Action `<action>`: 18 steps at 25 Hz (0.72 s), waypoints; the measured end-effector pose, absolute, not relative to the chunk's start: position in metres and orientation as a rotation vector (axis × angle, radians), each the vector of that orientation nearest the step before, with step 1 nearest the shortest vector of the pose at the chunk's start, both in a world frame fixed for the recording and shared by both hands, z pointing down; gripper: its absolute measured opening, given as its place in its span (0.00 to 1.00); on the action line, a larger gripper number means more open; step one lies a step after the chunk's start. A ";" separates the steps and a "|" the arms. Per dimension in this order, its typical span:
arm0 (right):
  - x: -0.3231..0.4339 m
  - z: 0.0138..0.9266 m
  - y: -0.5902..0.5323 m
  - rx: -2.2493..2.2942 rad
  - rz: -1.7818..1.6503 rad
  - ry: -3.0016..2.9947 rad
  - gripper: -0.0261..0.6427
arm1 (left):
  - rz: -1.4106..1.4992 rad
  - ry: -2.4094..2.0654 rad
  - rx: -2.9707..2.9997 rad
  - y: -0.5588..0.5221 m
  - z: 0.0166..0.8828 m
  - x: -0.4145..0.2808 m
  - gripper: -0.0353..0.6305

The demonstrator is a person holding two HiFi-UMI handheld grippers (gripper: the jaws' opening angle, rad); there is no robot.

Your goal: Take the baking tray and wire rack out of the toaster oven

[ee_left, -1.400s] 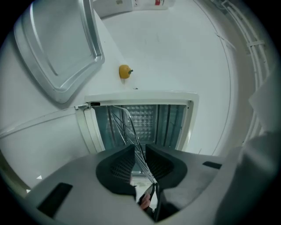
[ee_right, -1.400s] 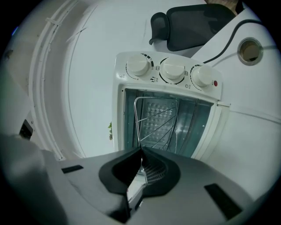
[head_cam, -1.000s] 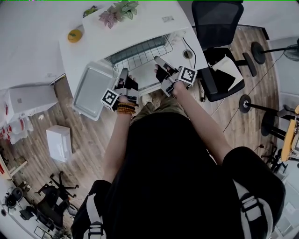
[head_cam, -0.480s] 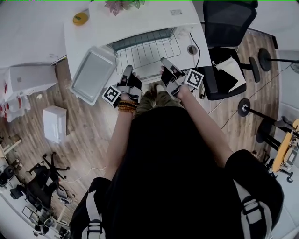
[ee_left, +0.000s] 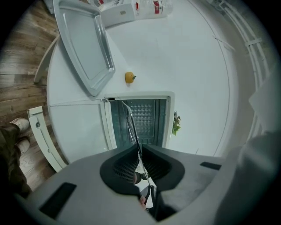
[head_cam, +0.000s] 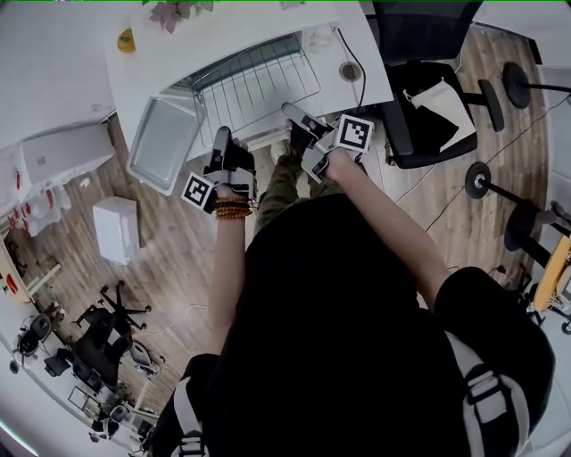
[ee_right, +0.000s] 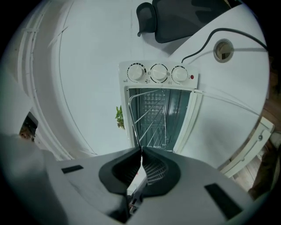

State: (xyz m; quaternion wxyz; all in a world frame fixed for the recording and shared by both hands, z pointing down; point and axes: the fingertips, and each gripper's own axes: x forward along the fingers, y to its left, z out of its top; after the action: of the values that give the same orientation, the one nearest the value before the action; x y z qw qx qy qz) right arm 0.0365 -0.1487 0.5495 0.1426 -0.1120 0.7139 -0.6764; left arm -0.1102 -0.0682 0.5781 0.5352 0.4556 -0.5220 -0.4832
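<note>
White table (head_cam: 241, 31) on wooden floor (head_cam: 178, 250); black office chair (head_cam: 428, 36), perhaps weights (head_cam: 483, 180), beside.

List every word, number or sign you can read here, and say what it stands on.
No text is readable.
Print around the oven knobs: too small.
Red print on the white packages: blurred.
Squares on the marker cube: a pattern, no letters.

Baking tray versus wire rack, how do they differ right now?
The baking tray is a solid rimmed sheet; the wire rack is open bars. The tray lies free on the table; the rack is clamped by the right gripper and the left gripper, whose jaws have just been closing on it. Both are rectangular metal.
</note>
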 end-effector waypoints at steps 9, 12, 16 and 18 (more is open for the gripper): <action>0.063 0.565 -0.133 -0.344 -2.161 1.910 0.09 | -1.203 -1.268 1.101 -0.053 0.565 -0.085 0.12; 0.068 0.565 -0.124 -0.323 -2.219 1.892 0.09 | -1.196 -1.274 1.101 -0.044 0.562 -0.078 0.12; 0.062 0.555 -0.109 -0.279 -2.280 1.907 0.09 | -1.224 -1.264 1.120 -0.024 0.548 -0.079 0.12; 0.055 0.552 -0.101 -0.260 -2.301 1.929 0.09 | -1.231 -1.252 1.135 -0.012 0.545 -0.084 0.12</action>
State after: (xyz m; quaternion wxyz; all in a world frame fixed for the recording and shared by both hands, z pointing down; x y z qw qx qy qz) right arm 0.0548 -0.1006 0.5523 0.0636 -0.0859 0.6387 -0.7620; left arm -0.0838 -0.0118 0.5448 0.5016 0.4695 -0.5181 -0.5095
